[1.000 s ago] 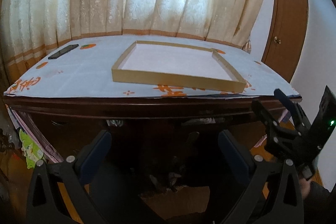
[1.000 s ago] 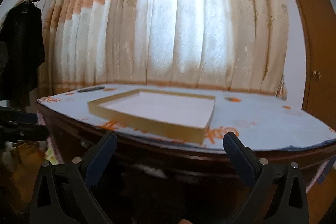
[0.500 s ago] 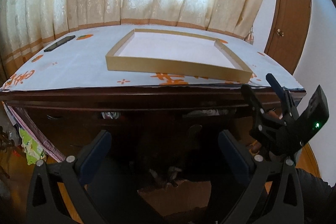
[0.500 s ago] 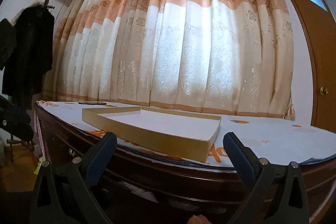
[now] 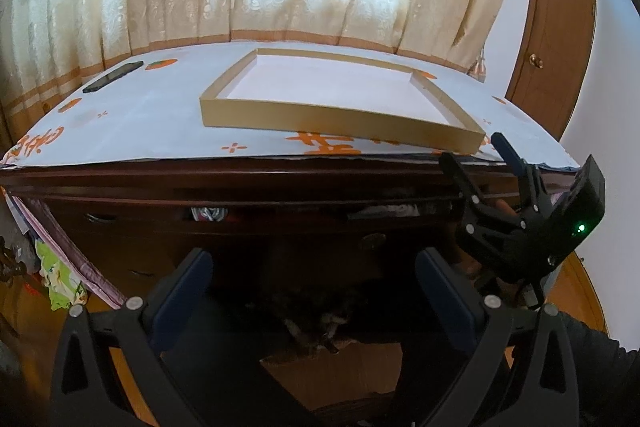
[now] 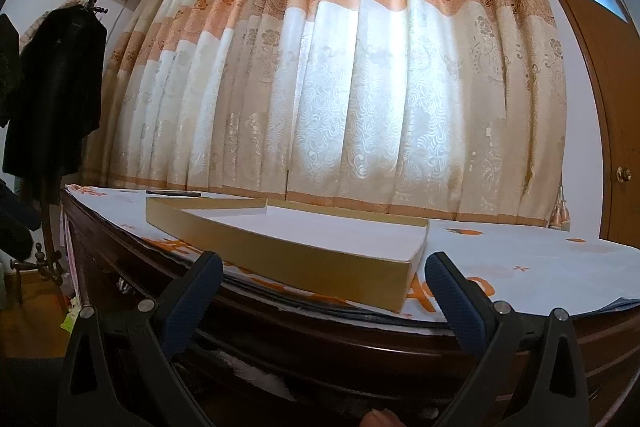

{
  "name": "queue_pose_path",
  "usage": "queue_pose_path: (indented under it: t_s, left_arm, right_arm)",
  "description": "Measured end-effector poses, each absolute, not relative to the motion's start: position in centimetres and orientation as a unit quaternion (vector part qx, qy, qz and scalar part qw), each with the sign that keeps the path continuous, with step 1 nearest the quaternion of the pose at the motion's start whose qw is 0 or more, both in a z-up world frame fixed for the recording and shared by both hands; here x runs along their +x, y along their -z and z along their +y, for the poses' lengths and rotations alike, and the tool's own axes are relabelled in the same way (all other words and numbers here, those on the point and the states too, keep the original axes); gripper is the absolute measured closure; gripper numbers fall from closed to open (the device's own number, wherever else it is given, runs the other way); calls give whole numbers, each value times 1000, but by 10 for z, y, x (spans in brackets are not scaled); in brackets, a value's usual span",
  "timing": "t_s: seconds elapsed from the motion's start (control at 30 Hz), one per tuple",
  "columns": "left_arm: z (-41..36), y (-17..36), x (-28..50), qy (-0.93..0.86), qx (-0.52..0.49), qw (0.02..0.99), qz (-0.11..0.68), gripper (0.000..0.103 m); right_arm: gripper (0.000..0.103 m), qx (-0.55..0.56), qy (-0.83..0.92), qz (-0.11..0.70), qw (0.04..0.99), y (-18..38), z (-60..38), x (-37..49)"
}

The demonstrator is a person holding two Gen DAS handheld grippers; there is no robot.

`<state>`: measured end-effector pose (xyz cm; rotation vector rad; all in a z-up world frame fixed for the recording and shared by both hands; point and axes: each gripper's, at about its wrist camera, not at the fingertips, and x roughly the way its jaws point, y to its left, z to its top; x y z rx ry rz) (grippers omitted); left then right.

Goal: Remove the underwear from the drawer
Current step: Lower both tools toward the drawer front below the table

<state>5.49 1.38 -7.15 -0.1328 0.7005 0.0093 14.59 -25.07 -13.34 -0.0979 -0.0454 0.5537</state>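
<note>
- Tools first: the left tool (image 5: 312,279) hangs low in front of the dark wooden dresser (image 5: 280,227), fingers spread wide with nothing between them, likely lined up for a reach into the drawer.
- Over at 3 o'clock in the left view, the right tool (image 5: 484,163) stands close to the dresser's front edge, jaws parted and bare; a judgement, but it seems placed to pull the drawer front.
- Its own view shows the right tool's pads apart, looking across the surface (image 6: 540,267) from near its edge.
- The drawer (image 5: 304,213) sits only a crack open under the top; bits of cloth (image 5: 206,214) show in the gap at 11 o'clock of the left tool. Whether that cloth is the underwear cannot be told.
- A shallow gold-sided tray (image 5: 332,107) lies bare on the patterned cover, perhaps the landing place.
- A dark flat thing (image 5: 113,82) lies at 10 o'clock, too small to name.
- Below the drawer everything is in shadow; a fingertip (image 6: 378,419) is cut off at the frame's bottom.
</note>
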Motion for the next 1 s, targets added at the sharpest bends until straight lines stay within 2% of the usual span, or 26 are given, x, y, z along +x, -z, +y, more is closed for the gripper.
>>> queue_pose_path:
  t_s: [1.0]
  left_arm:
    - [16,73,54,-10,-67,936,345,0]
  right_arm:
    - [1,-77,-255,-15,964,143,-247,157]
